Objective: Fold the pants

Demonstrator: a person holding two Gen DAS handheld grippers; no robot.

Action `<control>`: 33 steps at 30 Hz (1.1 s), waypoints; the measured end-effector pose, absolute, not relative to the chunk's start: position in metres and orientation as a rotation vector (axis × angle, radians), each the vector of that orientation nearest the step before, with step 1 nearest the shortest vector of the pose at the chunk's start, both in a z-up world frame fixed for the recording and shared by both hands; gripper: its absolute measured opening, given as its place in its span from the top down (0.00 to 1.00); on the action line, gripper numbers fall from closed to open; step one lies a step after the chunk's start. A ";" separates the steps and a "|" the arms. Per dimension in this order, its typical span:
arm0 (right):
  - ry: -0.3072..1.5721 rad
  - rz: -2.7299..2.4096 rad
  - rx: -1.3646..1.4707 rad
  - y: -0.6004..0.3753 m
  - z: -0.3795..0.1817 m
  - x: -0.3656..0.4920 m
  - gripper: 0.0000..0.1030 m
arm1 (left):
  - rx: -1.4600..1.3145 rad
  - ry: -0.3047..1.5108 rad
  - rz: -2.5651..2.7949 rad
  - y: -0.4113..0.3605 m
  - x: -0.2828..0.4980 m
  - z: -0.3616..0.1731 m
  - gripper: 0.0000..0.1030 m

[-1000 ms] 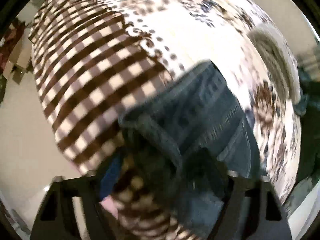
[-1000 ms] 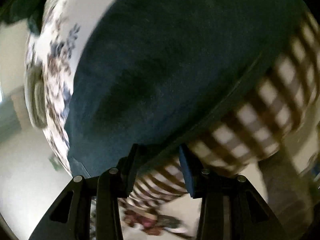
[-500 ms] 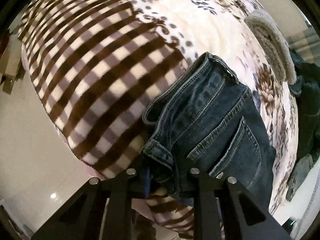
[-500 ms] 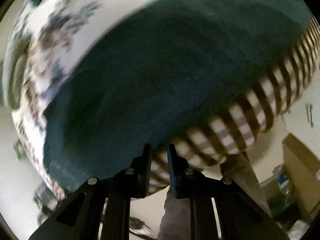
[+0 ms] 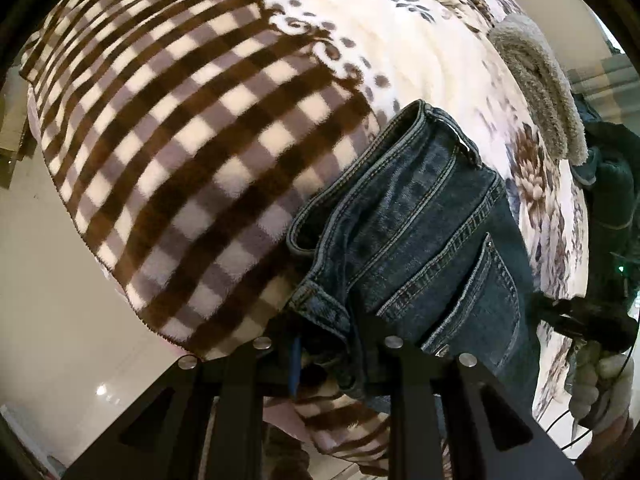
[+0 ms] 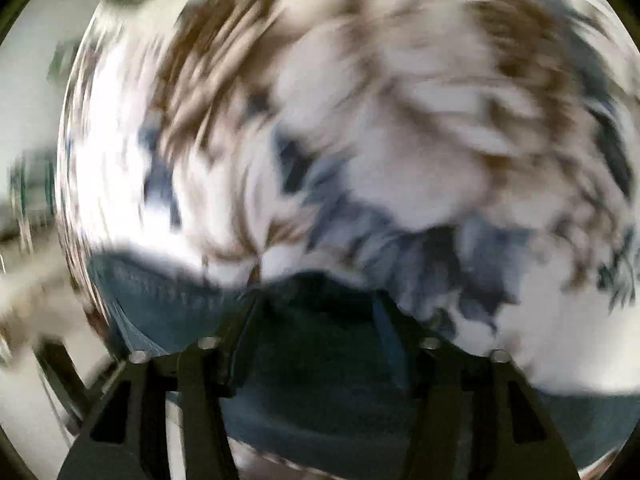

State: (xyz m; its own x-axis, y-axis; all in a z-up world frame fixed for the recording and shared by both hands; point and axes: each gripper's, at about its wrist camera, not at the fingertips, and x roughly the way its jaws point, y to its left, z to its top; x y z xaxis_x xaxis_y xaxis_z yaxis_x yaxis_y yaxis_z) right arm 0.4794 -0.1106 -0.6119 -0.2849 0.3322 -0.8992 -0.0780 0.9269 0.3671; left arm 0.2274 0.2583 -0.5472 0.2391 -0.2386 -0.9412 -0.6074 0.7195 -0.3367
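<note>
One pair of dark blue denim jeans [image 5: 432, 240] lies on the plush fleece blanket [image 5: 208, 148], brown-and-cream checked on one side and cream with floral print on the other, near its edge. In the left wrist view the waistband, belt loops and a stitched back pocket face up, and the garment looks already doubled into a compact bundle, though how many folds it holds cannot be told. The left gripper [image 5: 324, 344] has its jaws drawn narrow around the waistband corner, pinching denim between them. The right wrist view is badly blurred; there the right gripper [image 6: 316, 320] shows its jaws set wide with dark denim lying between and under them, seemingly not clamped. The right gripper is also visible in the left view, held in a gloved hand [image 5: 600, 372] at the far side of the jeans. A grey woolly cushion [image 5: 536, 92] sits beyond on the blanket. By my judgement the folding is well along: what remains is perhaps a final fold or squaring-up, then letting go.
</note>
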 end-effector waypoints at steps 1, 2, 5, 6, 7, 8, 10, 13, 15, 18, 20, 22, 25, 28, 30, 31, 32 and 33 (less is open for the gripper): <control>1.804 0.383 0.192 -0.112 -0.607 0.481 0.93 | -0.780 1.340 0.288 0.258 0.227 -0.547 0.80; 1.770 0.357 0.197 -0.117 -0.599 0.484 0.96 | -0.783 1.340 0.284 0.259 0.227 -0.546 0.80; 1.691 0.279 0.280 -0.131 -0.582 0.501 0.98 | -0.805 1.345 0.276 0.261 0.228 -0.547 0.80; 1.697 0.260 0.311 -0.136 -0.584 0.506 0.99 | -0.813 1.351 0.275 0.262 0.229 -0.547 0.78; 1.713 0.247 0.347 -0.142 -0.588 0.508 0.99 | -0.819 1.357 0.277 0.264 0.230 -0.548 0.76; 1.730 0.254 0.361 -0.144 -0.591 0.508 0.99 | -0.819 1.365 0.280 0.266 0.230 -0.547 0.69; 1.707 0.238 0.324 -0.149 -0.583 0.505 0.99 | -0.829 1.373 0.288 0.269 0.229 -0.544 0.59; 1.670 0.227 0.392 -0.154 -0.565 0.494 0.95 | -0.829 1.352 0.308 0.274 0.225 -0.524 0.55; 1.610 0.200 0.519 -0.189 -0.541 0.469 0.70 | -0.755 1.324 0.325 0.271 0.224 -0.502 0.26; 1.564 0.061 0.650 -0.252 -0.522 0.412 0.46 | -0.625 1.289 0.310 0.255 0.228 -0.473 0.12; 1.580 -0.051 0.738 -0.293 -0.526 0.359 0.46 | -0.549 1.290 0.275 0.236 0.237 -0.460 0.12; 1.581 -0.153 0.800 -0.334 -0.531 0.316 0.46 | -0.487 1.298 0.242 0.211 0.248 -0.452 0.12; 1.522 -0.353 0.876 -0.401 -0.537 0.248 0.46 | -0.402 1.313 0.178 0.166 0.267 -0.446 0.12; 1.406 -0.518 0.995 -0.486 -0.540 0.194 0.46 | -0.344 1.353 0.073 0.095 0.285 -0.450 0.12; 1.327 -0.617 1.034 -0.539 -0.538 0.172 0.46 | -0.317 1.387 0.020 0.051 0.293 -0.457 0.12; 1.279 -0.651 1.056 -0.564 -0.537 0.162 0.46 | -0.285 1.415 -0.012 0.017 0.296 -0.466 0.12; 1.224 -0.697 1.078 -0.600 -0.536 0.150 0.46 | -0.269 1.438 -0.029 -0.002 0.298 -0.472 0.12; 1.196 -0.727 1.089 -0.623 -0.538 0.143 0.46 | -0.256 1.466 -0.048 -0.027 0.298 -0.480 0.12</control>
State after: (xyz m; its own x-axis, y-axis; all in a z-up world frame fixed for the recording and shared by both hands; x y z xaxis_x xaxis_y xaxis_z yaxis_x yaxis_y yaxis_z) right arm 0.1427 -0.6229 -0.5382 0.2523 0.0960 -0.9629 0.8989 0.3453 0.2699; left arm 0.2983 -0.0269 -0.4797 0.1085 -0.1876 -0.9762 -0.1228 0.9720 -0.2004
